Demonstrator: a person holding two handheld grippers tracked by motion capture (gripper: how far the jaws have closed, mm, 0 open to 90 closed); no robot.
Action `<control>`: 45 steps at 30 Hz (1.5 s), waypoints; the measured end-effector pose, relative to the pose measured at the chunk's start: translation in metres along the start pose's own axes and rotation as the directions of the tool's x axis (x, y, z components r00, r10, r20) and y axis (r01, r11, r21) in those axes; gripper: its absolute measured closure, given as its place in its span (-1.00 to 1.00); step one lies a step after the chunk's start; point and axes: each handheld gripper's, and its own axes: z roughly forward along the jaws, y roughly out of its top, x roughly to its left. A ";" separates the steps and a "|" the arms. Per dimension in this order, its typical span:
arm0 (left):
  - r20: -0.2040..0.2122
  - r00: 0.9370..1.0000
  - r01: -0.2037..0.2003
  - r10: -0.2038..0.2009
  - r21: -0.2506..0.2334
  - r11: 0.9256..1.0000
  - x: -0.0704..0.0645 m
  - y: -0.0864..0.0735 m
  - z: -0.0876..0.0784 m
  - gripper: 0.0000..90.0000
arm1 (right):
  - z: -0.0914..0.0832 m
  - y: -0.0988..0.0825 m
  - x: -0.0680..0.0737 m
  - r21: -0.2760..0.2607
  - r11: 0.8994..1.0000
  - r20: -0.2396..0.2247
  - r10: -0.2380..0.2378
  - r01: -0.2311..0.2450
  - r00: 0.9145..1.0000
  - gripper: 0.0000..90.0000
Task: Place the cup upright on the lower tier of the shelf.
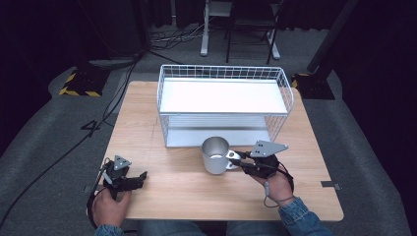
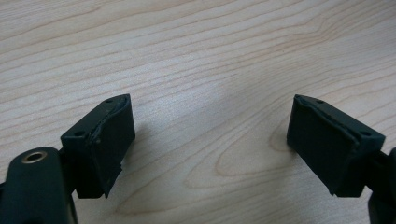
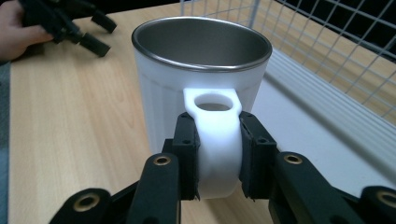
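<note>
The mug [image 3: 201, 88], pinched by its handle [image 3: 217, 144] in my right claw [image 3: 217, 161], could swing and clip the wire basket [image 1: 223, 73] just beyond.

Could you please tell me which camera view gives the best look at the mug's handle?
The right gripper view: the white handle sits close up, clamped between the right gripper pads. The high view shows the mug small, its handle mostly hidden by the gripper. The left gripper view shows bare table.
</note>
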 end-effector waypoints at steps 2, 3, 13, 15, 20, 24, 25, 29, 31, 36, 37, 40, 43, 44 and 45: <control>0.000 1.000 0.001 -0.001 0.001 1.000 0.000 0.000 0.000 -0.66 | 0.001 0.003 -0.004 -0.012 1.000 0.017 0.013 -0.013 1.000 0.59; 0.000 1.000 0.001 -0.001 0.001 1.000 0.000 0.000 0.000 -0.66 | 0.001 0.003 -0.004 -0.012 1.000 0.017 0.013 -0.013 1.000 0.59; 0.000 1.000 0.000 0.000 0.000 1.000 0.000 0.000 0.000 -0.66 | 0.007 0.020 -0.029 -0.055 0.997 0.108 0.052 -0.046 0.993 0.59; 0.000 1.000 0.000 0.000 0.000 1.000 0.000 0.000 0.000 -0.66 | 0.009 0.022 -0.034 -0.061 0.997 0.130 0.055 -0.048 0.990 0.59; 0.000 1.000 0.000 0.000 0.000 1.000 0.000 0.000 0.000 -0.66 | 0.018 0.024 -0.045 -0.080 0.994 0.190 0.087 -0.073 0.978 0.59; 0.000 1.000 0.000 0.000 0.000 1.000 0.000 0.000 0.000 -0.66 | 0.024 0.024 -0.049 -0.086 0.993 0.222 0.102 -0.085 0.970 0.59; 0.000 1.000 -0.001 0.001 0.000 1.000 0.000 0.000 0.000 -0.66 | 0.026 0.023 -0.051 -0.088 0.992 0.231 0.108 -0.089 0.967 0.59; 0.000 1.000 0.000 0.000 0.000 1.000 0.000 0.000 0.000 -0.66 | 0.034 0.021 -0.057 -0.098 0.989 0.260 0.136 -0.114 0.956 0.59; 0.000 1.000 -0.001 0.001 0.000 1.000 0.000 0.000 0.000 -0.66 | 0.037 0.020 -0.059 -0.108 0.987 0.278 0.144 -0.118 0.950 0.59; 0.000 1.000 0.000 0.000 0.001 1.000 0.000 0.000 0.000 -0.66 | 0.049 0.016 -0.065 -0.125 0.984 0.329 0.161 -0.126 0.930 0.59; 0.000 1.000 0.000 0.000 0.001 1.000 0.000 0.000 0.000 -0.66 | 0.049 0.016 -0.065 -0.125 0.984 0.329 0.161 -0.126 0.930 0.59; 0.000 1.000 0.000 0.000 0.000 1.000 0.000 0.000 0.000 -0.66 | 0.058 0.009 -0.068 -0.121 0.985 0.360 0.162 -0.126 0.919 0.59; 0.000 1.000 0.000 0.000 0.000 1.000 0.000 0.000 0.000 -0.65 | 0.061 0.006 -0.070 -0.124 0.984 0.373 0.164 -0.126 0.913 0.59; 0.000 1.000 0.001 -0.001 -0.001 1.000 0.000 0.000 0.000 -0.65 | 0.064 0.004 -0.071 -0.129 0.983 0.381 0.170 -0.130 0.909 0.59; 0.000 1.000 0.001 -0.001 -0.001 1.000 0.000 0.000 0.000 -0.66 | 0.064 0.004 -0.071 -0.129 0.983 0.381 0.170 -0.130 0.909 0.59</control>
